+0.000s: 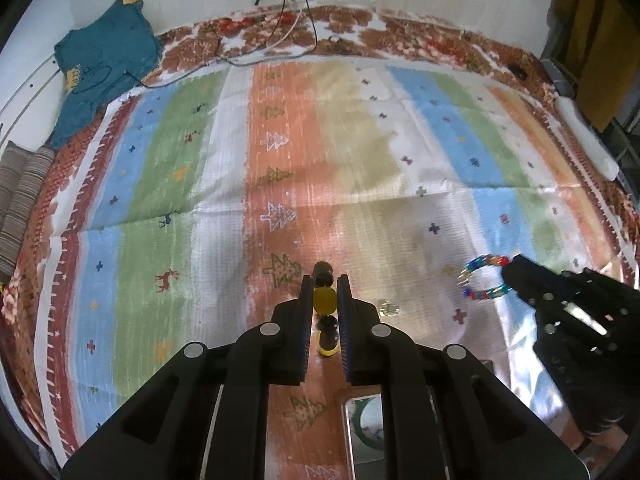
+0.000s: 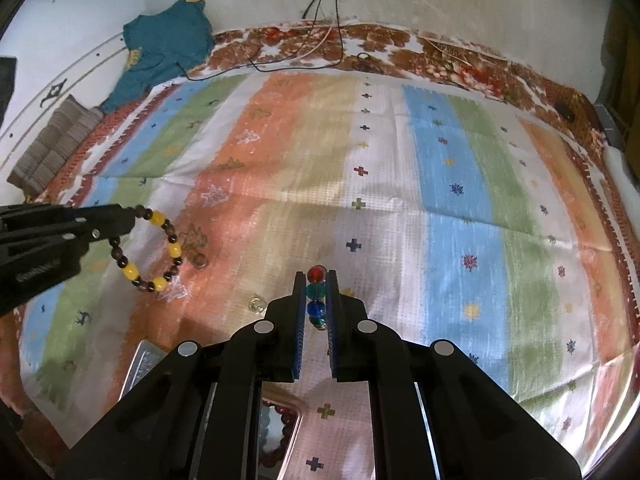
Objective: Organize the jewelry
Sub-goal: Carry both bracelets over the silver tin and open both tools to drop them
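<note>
Left wrist view: left gripper (image 1: 325,300) clamps brown-yellow bracelet (image 1: 324,298); right gripper (image 2: 316,300) clamps multicolour bracelet (image 2: 316,296). Both lifted, unplaced; clear bead (image 2: 256,303) left near, w/ tray (image 2: 280,436) nearest.

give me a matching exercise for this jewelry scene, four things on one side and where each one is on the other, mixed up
Things:
1. yellow-and-brown bracelet
2. multicolour bracelet
3. teal garment
4. clear bead

Places:
A. far left corner, by the wall
B. lying loose on the striped cloth
C. held in the right gripper
D. held in the left gripper

Pairs: 1-D, 2-C, 3-A, 4-B
</note>
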